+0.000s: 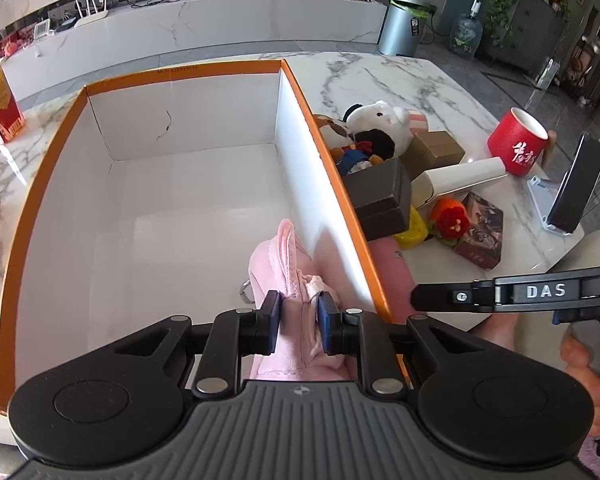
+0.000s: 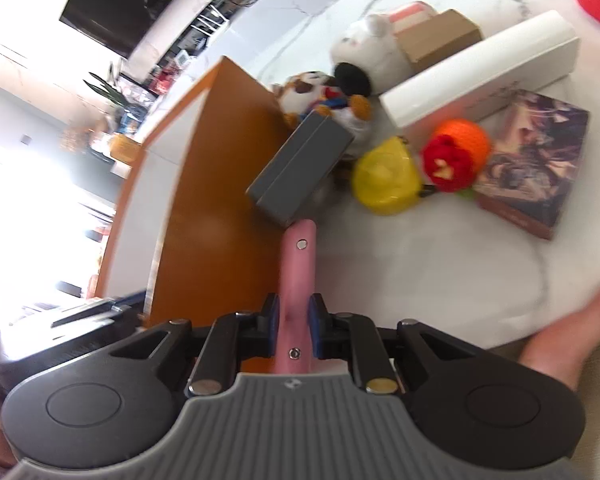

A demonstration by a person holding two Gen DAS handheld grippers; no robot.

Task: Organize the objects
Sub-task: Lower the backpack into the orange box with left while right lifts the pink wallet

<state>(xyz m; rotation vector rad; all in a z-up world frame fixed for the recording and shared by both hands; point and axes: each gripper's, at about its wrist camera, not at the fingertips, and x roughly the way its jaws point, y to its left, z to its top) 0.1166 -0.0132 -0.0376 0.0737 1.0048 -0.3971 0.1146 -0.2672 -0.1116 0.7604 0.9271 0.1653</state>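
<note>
A big white box with an orange rim (image 1: 332, 168) fills the left wrist view. Inside it, low against the right wall, my left gripper (image 1: 299, 309) is shut on a soft pink fabric pouch (image 1: 276, 256) with a metal ring. Just outside that wall my right gripper (image 1: 416, 300) comes in from the right. In the right wrist view my right gripper (image 2: 294, 320) is shut on a flat pink strap-like piece with metal snaps (image 2: 300, 264), which lies along the box's orange outer wall (image 2: 220, 200).
On the marble table right of the box: a grey case (image 2: 300, 168), yellow item (image 2: 388, 176), crocheted flower (image 2: 456, 152), patterned box (image 2: 536, 164), long white box (image 2: 480, 68), plush toys (image 2: 372, 52), cardboard box (image 1: 436, 148), red cup (image 1: 516, 144), phone stand (image 1: 572, 184).
</note>
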